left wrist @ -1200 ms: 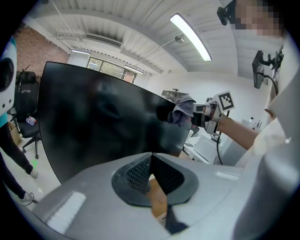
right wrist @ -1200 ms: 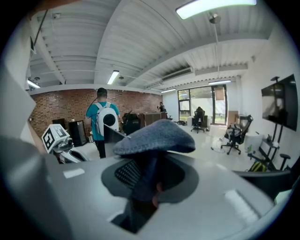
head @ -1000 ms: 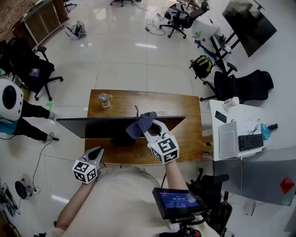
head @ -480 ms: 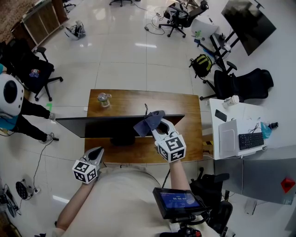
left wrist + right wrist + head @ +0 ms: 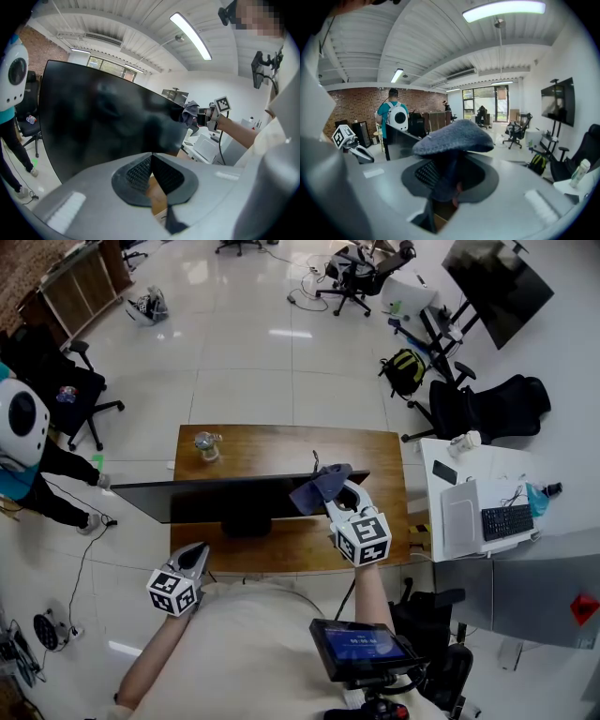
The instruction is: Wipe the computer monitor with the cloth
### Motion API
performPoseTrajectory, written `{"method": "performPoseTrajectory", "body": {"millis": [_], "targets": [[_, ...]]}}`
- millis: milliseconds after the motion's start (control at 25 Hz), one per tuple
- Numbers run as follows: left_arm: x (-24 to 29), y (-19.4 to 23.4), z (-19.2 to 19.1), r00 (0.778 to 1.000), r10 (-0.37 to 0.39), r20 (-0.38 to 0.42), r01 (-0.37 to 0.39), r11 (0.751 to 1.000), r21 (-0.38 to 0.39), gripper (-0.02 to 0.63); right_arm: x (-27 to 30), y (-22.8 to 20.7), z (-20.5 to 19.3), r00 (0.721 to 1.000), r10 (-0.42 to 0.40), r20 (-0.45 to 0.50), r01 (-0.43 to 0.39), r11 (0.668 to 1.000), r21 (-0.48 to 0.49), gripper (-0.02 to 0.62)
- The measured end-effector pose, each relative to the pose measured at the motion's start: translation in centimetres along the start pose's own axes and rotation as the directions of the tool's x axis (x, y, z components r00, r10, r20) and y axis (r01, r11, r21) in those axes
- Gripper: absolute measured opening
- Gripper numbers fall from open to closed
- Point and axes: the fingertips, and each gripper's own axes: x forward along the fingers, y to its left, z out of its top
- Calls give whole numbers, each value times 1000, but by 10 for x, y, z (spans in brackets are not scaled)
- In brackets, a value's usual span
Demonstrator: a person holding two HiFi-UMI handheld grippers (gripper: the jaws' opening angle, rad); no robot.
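Note:
A wide black monitor [image 5: 234, 498] stands on a wooden desk [image 5: 281, 451], seen from above in the head view. Its dark screen [image 5: 103, 126] fills the left gripper view. A blue-grey cloth [image 5: 319, 486] rests against the monitor's right end, with my right gripper [image 5: 339, 499] shut on it. In the right gripper view the cloth [image 5: 454, 138] bulges over the jaws. My left gripper [image 5: 192, 557] hangs at the desk's near edge, left of centre, shut and holding nothing; its pads [image 5: 140, 171] meet.
A small glass object [image 5: 205, 443] sits at the desk's far left. A white side table [image 5: 473, 507] with a laptop and keyboard stands to the right. A person in teal with a white backpack [image 5: 19, 427] stands to the left. Office chairs surround the desk.
My right gripper has carried the cloth rightward along the monitor's top edge, from near the middle to the right end. The left gripper has barely moved.

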Motion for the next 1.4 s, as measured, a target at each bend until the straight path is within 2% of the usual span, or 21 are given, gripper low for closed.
{"method": "performPoseTrajectory", "body": {"millis": [880,1120,1400], "targets": [[0,-1,3,1000,-18,-14,18,1000,19,0,-39,-79,-15,977,-212,0,211,975,73,87],[-2,-2,-1,1000,-15,-18,15,1000,20,0,-47,-94,-20,953,-302,8,299,948,111,87],[-2,-1,-5,1000,-6,-20,6,1000,10,0,-53,-109,-27,907,-421,13,413,895,168,87]]}}
